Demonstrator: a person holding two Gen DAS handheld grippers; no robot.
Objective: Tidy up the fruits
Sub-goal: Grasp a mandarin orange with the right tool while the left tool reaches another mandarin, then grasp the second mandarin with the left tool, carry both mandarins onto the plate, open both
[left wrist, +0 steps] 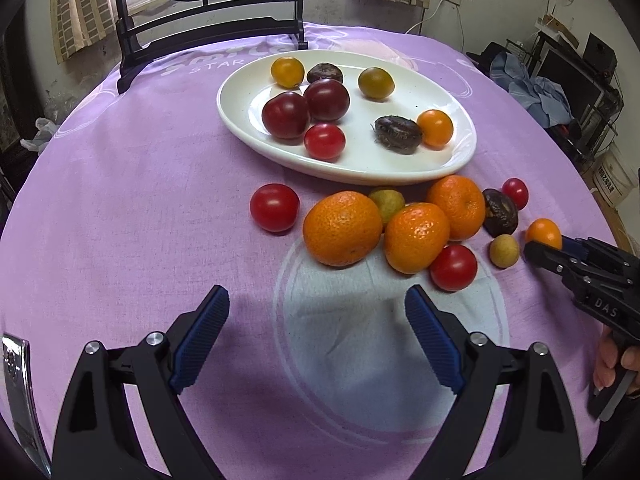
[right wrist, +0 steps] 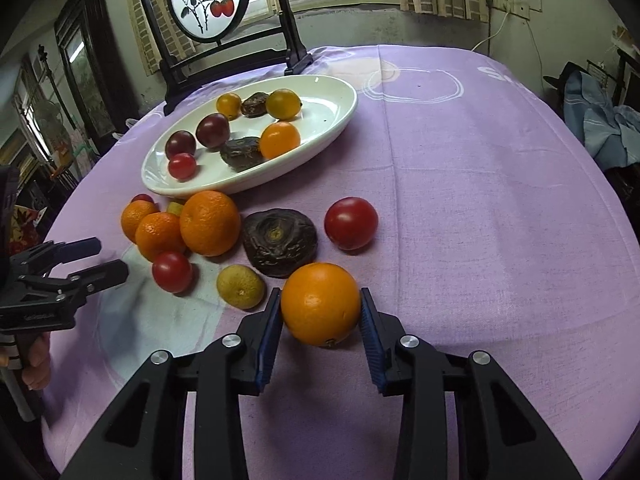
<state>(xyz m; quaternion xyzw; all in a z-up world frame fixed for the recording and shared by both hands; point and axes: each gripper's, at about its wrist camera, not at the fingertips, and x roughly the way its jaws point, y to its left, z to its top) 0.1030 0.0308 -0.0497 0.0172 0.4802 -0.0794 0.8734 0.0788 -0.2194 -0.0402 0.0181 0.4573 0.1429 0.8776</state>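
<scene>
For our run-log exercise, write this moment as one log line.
right gripper: closing around small orange | left gripper: open, empty | white plate: partly filled

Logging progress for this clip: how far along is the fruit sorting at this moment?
Partway. The white plate already holds eight small fruits, including two dark plums. In hand: the right tongs bracket a small orange fruit, pads at its sides; the left tongs are open and empty. Left on the purple cloth: three mandarins, three red tomatoes, and several smaller pieces.
</scene>
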